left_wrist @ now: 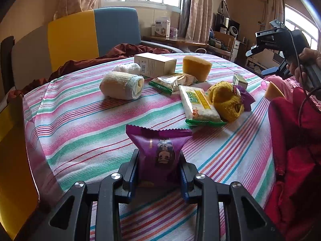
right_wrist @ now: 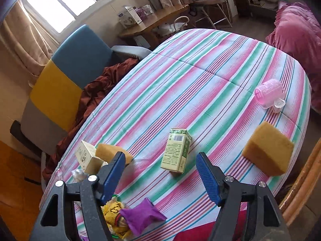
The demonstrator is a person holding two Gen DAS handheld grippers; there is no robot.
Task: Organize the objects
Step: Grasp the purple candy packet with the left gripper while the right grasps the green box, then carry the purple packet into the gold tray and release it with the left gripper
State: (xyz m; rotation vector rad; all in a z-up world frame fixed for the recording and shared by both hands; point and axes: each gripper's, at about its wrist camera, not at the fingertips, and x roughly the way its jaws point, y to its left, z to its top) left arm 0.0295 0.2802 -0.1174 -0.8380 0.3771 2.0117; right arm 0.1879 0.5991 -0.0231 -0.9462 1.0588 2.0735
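Observation:
My left gripper (left_wrist: pixel 159 157) is shut on a purple snack packet (left_wrist: pixel 160 142), holding it upright just above the striped tablecloth (left_wrist: pixel 86 124). The right gripper (right_wrist: pixel 159 156) hangs open above the table with nothing between its fingers. Beyond it, a small green-and-white box (right_wrist: pixel 176 150) lies on the cloth. A yellow sponge block (right_wrist: pixel 268 148) sits to its right, and another sponge (right_wrist: pixel 109 150) and a cream box (right_wrist: pixel 86 156) to its left. A second purple packet (right_wrist: pixel 140 214) and a yellow knitted item (right_wrist: pixel 114 210) lie under that gripper. A hand (left_wrist: pixel 305 64) holds the right gripper at the far right.
A rolled white towel (left_wrist: pixel 122 85), two green-edged snack packets (left_wrist: pixel 174 81) (left_wrist: pixel 198 106) and a white carton (left_wrist: pixel 154 64) crowd the table's middle. A pink cup (right_wrist: pixel 269 94) lies near the far edge. A yellow-and-blue chair (left_wrist: pixel 80 34) stands behind, and a red garment (left_wrist: pixel 297 140) is at right.

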